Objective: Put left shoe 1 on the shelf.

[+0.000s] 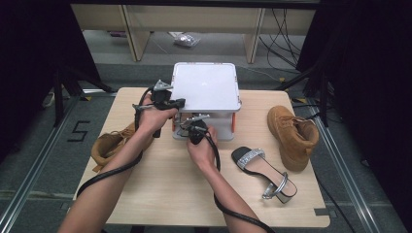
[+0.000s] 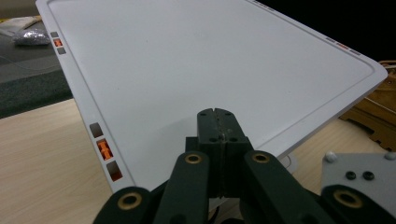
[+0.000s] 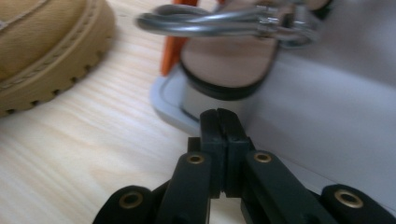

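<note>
My left gripper [image 2: 217, 122] hovers over the white box's lid [image 2: 210, 65], jaws pressed together and empty. My right gripper [image 3: 218, 122], likewise closed on nothing, sits at the box's front, where one sandal [image 3: 229, 60] lies inside. A careless nudge could drop the lid onto that sandal. I count two tan boots and two sandals.

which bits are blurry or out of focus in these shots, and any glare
High view: evenly lit and sharp, dark at the side edges, soft sheen on the white box lid. Left gripper view: lid crisp, shut left gripper casts a soft shadow on it. Right gripper view: sandal and tan boot are blurred, shut right gripper sharper.
</note>
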### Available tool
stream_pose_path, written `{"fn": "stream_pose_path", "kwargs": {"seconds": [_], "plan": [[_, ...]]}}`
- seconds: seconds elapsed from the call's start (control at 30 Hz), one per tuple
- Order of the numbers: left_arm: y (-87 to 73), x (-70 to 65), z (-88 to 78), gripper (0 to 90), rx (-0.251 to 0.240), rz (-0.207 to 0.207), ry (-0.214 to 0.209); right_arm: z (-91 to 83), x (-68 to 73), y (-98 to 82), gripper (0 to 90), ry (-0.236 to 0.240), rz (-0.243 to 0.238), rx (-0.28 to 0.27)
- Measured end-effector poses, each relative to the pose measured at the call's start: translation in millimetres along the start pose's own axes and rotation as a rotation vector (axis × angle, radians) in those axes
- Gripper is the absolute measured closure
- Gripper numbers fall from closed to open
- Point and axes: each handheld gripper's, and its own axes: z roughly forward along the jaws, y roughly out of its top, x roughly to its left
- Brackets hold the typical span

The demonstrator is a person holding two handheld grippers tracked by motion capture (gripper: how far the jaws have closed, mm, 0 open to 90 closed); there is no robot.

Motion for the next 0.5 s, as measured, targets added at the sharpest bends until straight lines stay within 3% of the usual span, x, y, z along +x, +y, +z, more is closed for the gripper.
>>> {"fn": "stream_pose_path", "kwargs": {"seconds": [0.1,0.5], "plan": [[0.0,-0.2,0.1,89.8,0.0,0.001,0.002,1.1,-4.4,-0.4,90.0,-0.027,0.015,-0.005],[0.0,0.1,0.0,89.8,0.0,0.002,0.0,8.7,1.9,4.2,90.0,-0.036,-0.016,-0.022]]}}
